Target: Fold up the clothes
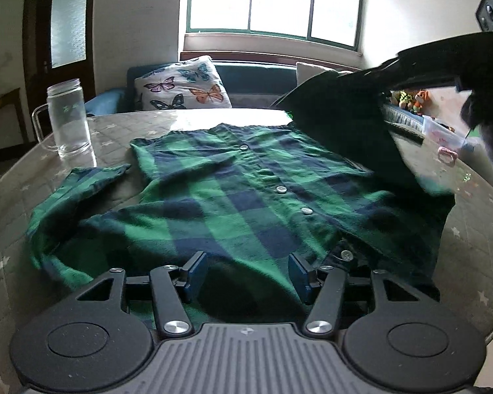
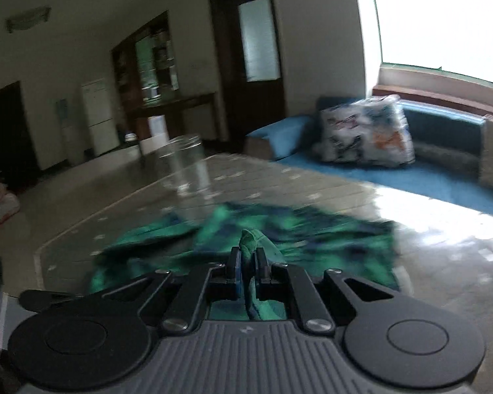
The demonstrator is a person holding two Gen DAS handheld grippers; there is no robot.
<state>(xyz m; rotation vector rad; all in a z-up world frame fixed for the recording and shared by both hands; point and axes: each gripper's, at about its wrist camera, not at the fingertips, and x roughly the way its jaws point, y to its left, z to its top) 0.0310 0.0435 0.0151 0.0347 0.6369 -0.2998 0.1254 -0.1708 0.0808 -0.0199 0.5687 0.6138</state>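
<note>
Daylight from the big window (image 1: 272, 0) is washing over a star-patterned bench (image 1: 121, 131), with a butterfly cushion (image 1: 184, 85) on the sofa behind it and a clear mug (image 1: 67, 118) standing near the far left corner. I am folding a green and navy checked shirt (image 1: 233, 203), which is lying button-side up across the middle of the bench, its left sleeve (image 1: 79, 190) trailing out toward the mug.

I am holding my left tool (image 1: 248, 274) low over the near hem with its blue pads apart; no cloth is between them. My right tool (image 2: 248, 262) is clamped on a pinch of the shirt's fabric, and in the left view I am lifting that right side up off the bench, so the cloth is hanging as a dark flap (image 1: 341, 121) over the shirt body. The right view is blurred.

By my reckoning I am working on the first side fold. Next I am needing to carry the lifted side across toward the row of buttons (image 1: 281, 189), lay it flat, and only then let go, taking care that the body is not dragging along with it.
</note>
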